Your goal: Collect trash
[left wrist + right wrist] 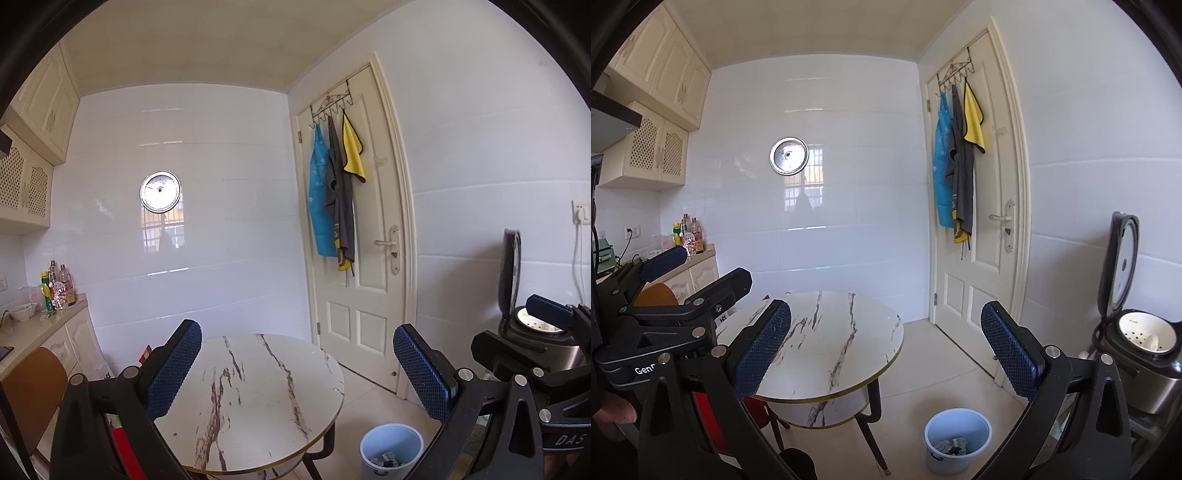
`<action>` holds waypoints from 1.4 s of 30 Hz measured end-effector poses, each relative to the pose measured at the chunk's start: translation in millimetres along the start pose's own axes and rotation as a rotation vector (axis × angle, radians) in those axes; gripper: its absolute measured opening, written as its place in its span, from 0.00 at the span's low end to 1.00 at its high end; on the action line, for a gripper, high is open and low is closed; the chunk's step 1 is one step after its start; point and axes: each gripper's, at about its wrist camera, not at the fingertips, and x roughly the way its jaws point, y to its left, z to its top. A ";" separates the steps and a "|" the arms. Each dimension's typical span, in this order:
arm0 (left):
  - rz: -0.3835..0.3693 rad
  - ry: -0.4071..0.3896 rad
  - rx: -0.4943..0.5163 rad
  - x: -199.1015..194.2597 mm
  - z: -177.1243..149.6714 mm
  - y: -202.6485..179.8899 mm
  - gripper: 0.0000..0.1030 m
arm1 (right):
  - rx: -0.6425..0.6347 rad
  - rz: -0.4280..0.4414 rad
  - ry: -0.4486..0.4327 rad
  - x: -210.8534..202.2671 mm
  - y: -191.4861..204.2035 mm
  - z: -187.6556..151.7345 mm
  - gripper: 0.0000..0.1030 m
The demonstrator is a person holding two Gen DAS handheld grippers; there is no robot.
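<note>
A light blue waste bin (390,449) stands on the floor right of the round marble-patterned table (255,398), with crumpled scraps in its bottom. In the right wrist view the waste bin (957,439) sits below and between my fingers, and the table (827,343) shows a bare top. My left gripper (297,363) is open above the table's near side, nothing between its blue pads. My right gripper (885,341) is open too and holds nothing. The left gripper (698,284) appears at the left of the right wrist view, and the right gripper (532,332) at the right of the left wrist view.
A rice cooker (1141,354) with its lid up stands at the right. A cream door (979,206) with hanging aprons and a yellow cloth is behind the table. A counter with bottles (59,288) runs along the left. A brown chair (35,387) stands near the table.
</note>
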 end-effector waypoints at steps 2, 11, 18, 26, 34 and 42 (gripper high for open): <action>0.000 0.004 -0.002 2.2 1.1 2.2 1.00 | 0.000 -0.001 0.004 0.8 -0.5 0.0 1.00; -0.007 0.007 -0.001 9.3 2.7 14.0 1.00 | 0.000 -0.004 0.008 2.1 -2.6 -0.6 1.00; -0.013 0.015 0.004 15.2 2.0 21.5 1.00 | 0.005 -0.013 0.018 3.7 -2.5 -1.3 1.00; -0.015 0.011 0.007 17.3 2.6 26.0 1.00 | 0.010 -0.015 0.025 5.9 -4.9 -1.5 1.00; -0.021 0.011 0.011 20.5 0.5 37.1 1.00 | 0.011 -0.018 0.024 7.3 -6.5 -2.1 1.00; -0.029 0.011 0.014 25.1 -3.2 52.0 1.00 | 0.012 -0.013 0.027 7.4 -8.2 -3.2 1.00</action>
